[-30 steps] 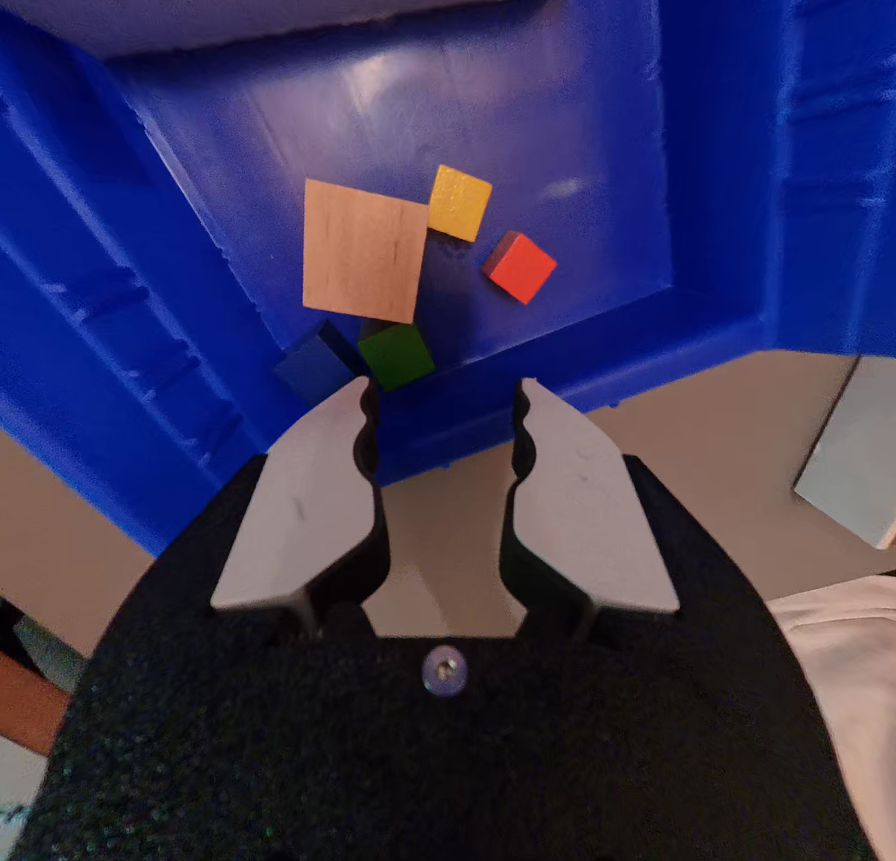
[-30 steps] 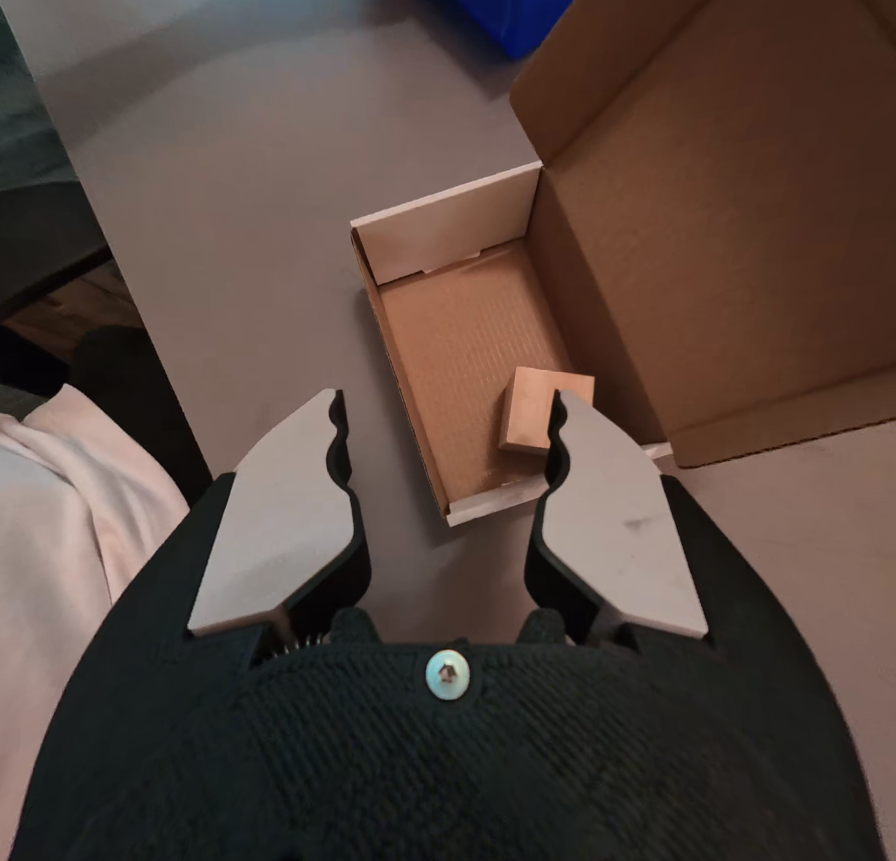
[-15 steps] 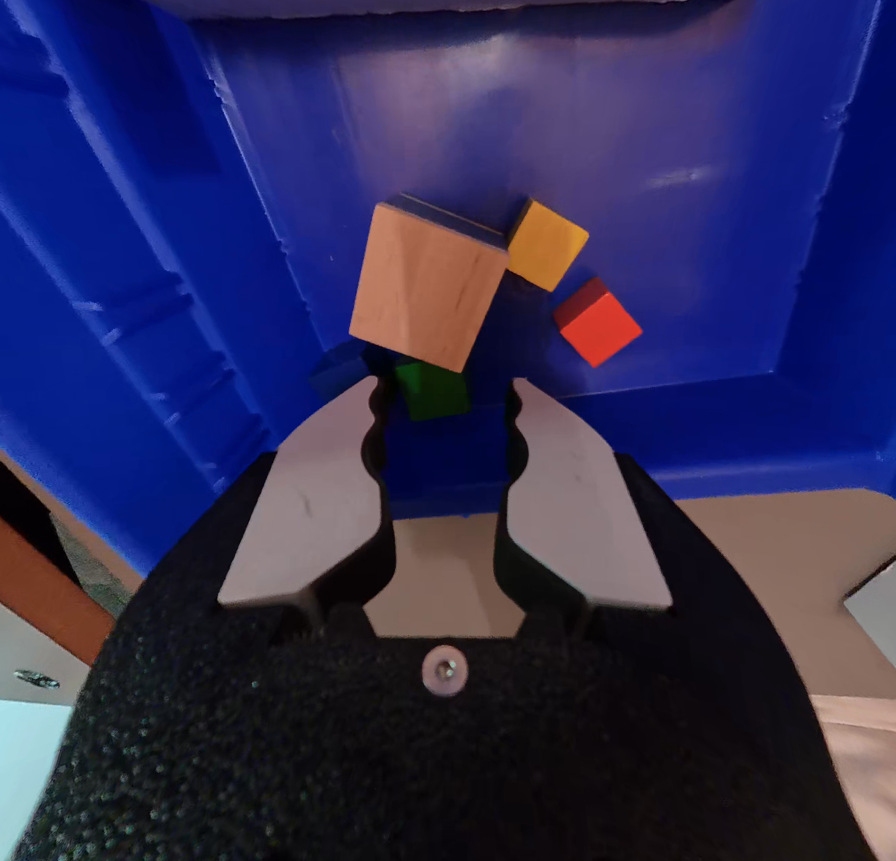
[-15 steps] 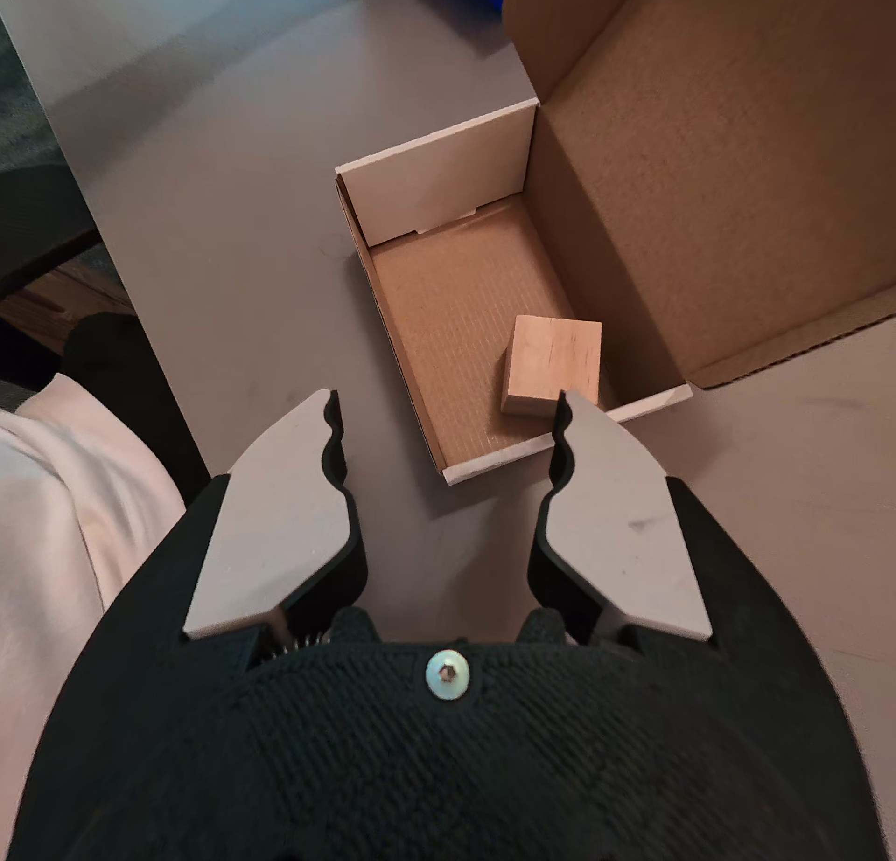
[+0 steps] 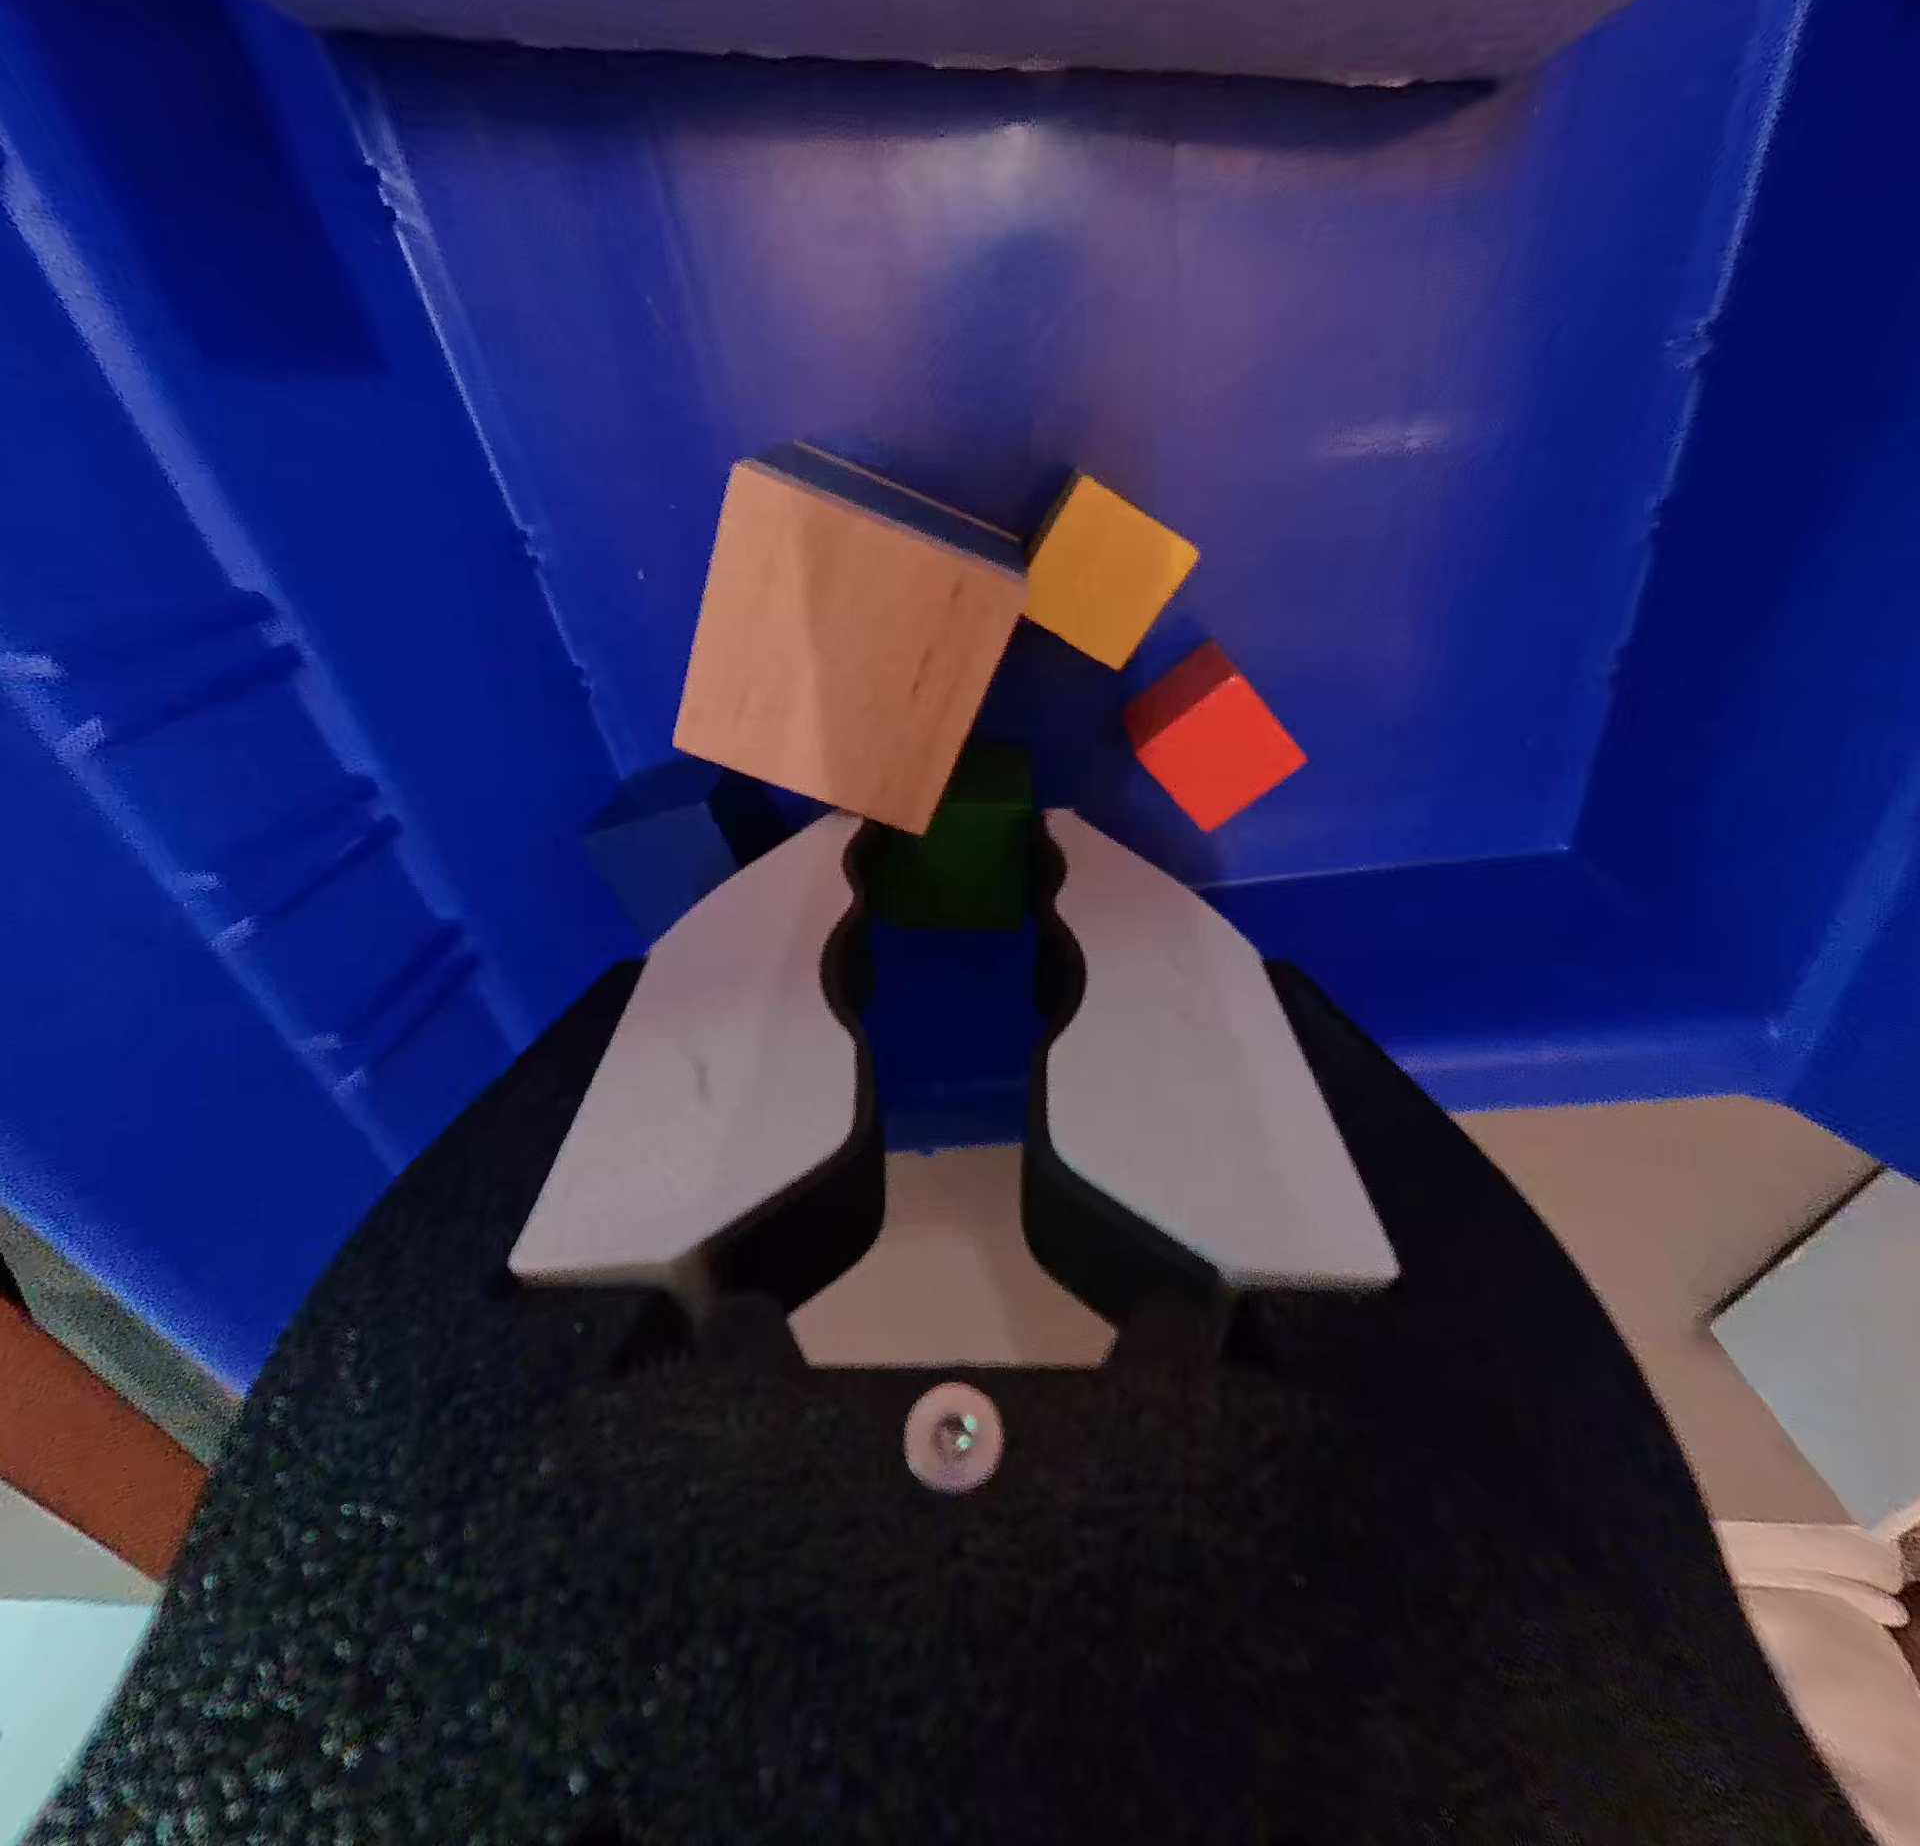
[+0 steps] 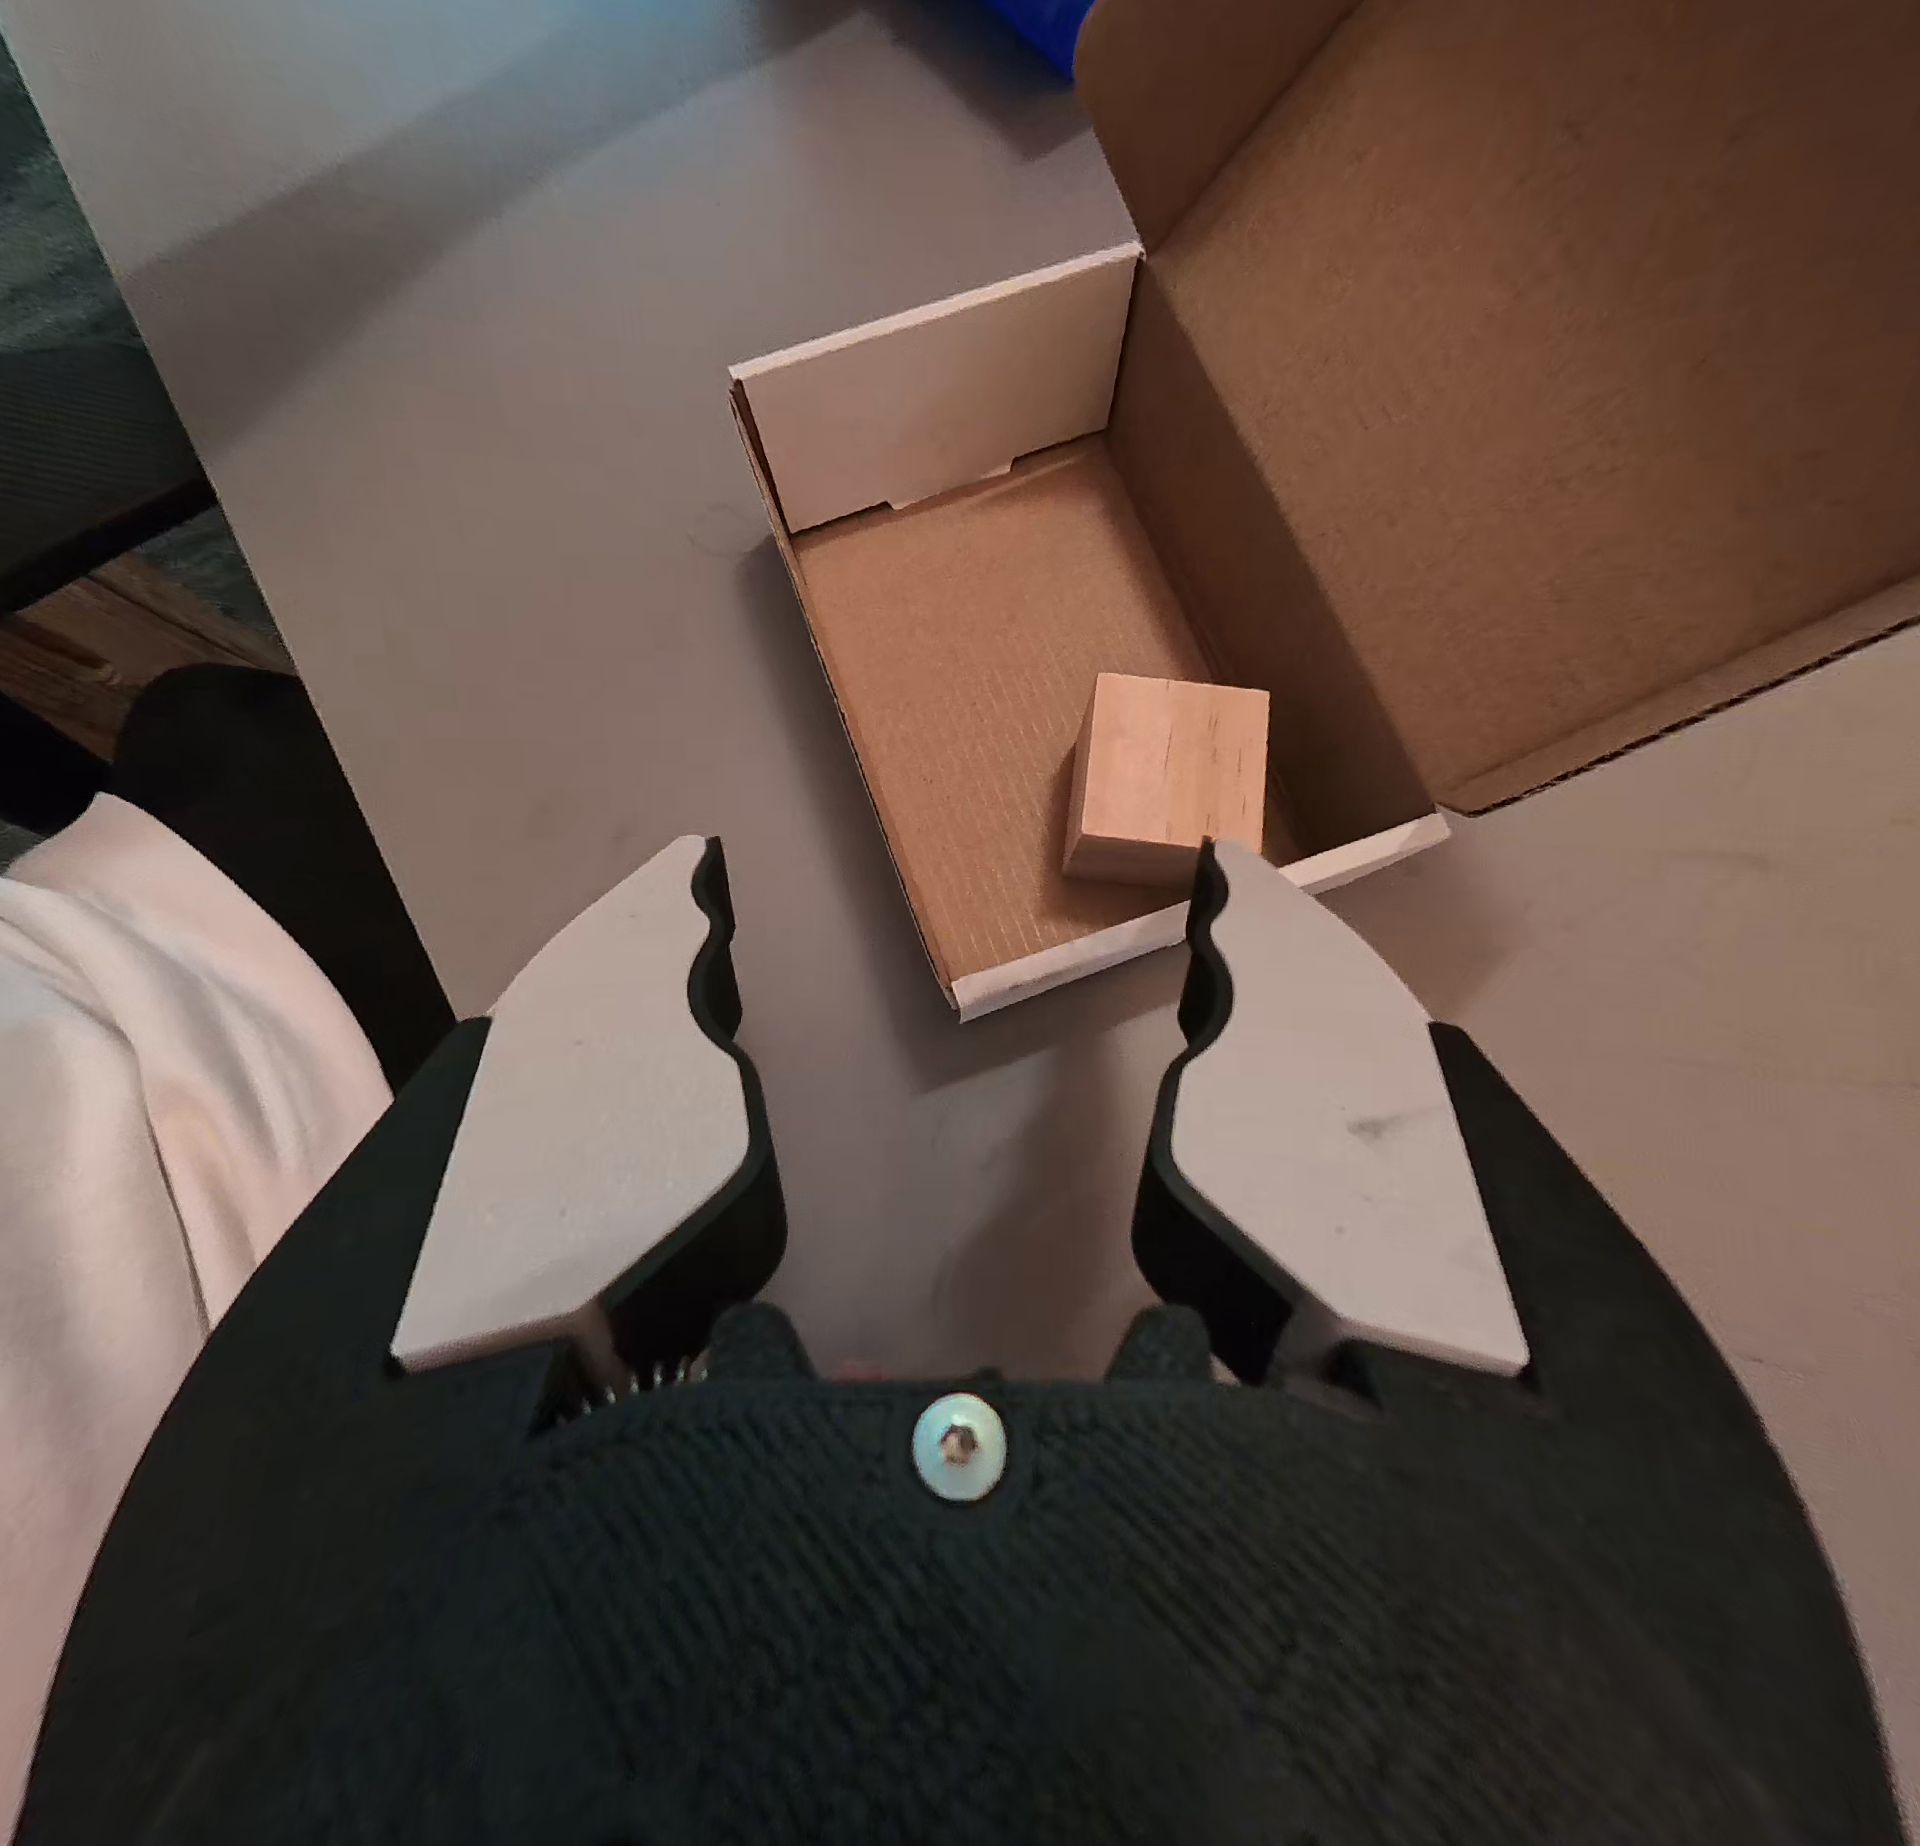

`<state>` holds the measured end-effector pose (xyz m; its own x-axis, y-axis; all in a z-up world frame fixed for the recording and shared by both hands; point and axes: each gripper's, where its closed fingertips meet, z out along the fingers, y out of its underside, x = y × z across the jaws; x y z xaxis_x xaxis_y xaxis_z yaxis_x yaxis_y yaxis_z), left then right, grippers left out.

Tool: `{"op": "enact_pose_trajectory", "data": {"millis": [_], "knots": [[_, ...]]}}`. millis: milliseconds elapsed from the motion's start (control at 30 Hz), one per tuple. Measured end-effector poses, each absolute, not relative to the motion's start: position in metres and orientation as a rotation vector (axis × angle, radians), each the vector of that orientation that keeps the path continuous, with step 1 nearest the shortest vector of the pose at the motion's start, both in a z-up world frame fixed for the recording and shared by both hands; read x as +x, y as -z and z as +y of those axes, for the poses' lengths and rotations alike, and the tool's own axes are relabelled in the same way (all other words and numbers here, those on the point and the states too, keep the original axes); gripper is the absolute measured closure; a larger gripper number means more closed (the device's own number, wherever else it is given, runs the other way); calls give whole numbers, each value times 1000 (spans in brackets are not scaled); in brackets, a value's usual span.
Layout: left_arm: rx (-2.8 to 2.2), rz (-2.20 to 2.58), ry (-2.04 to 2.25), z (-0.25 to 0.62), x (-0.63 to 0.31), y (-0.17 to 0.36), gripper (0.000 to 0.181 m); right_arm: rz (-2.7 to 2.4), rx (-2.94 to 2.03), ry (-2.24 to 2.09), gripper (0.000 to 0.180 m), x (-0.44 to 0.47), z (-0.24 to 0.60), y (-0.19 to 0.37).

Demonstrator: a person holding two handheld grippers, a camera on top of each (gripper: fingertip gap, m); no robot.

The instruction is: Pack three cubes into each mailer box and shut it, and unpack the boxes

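The left tool [image 5: 948, 861], fingers parted, is being advanced into the blue bin [image 5: 1351, 342], now bracketing the green cube [image 5: 951, 856] without pinching it. The right tool [image 6: 961, 892], spread and empty, is being drawn back above the open mailer box [image 6: 935, 425] holding one wooden cube [image 6: 1169, 778]; two more are needed.

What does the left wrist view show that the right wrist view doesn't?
Only the left wrist view shows the inside of the blue plastic bin: a large plain wooden cube, small yellow, red, green and dark blue cubes, and the open left gripper at the green one.

Only the right wrist view shows the open cardboard mailer box holding one plain wooden cube, with the open right gripper before it.

Both show the grey table and pale cloth.
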<state>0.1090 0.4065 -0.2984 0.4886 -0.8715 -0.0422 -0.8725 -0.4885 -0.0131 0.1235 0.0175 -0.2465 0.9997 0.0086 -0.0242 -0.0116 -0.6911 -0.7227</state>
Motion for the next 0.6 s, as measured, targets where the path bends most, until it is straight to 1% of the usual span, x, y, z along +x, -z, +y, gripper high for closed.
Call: {"op": "enact_pose_trajectory", "data": {"millis": [167,333,400,500,600], "knots": [[-2540,1663,137,407,117,271,154,48,-2244,-88,94,125,17,232],[-2320,1623,607,387,131,215,155,137,-2004,-309,79,115,27,197],[-2174,1607,756,375,130,191,155,159,-1924,-437,78,106,29,184],[-1780,1669,1041,326,131,147,155,175,-1850,-538,78,96,34,171],[-1356,1724,1254,249,117,114,155,184,-1768,-628,74,85,43,156]]}}
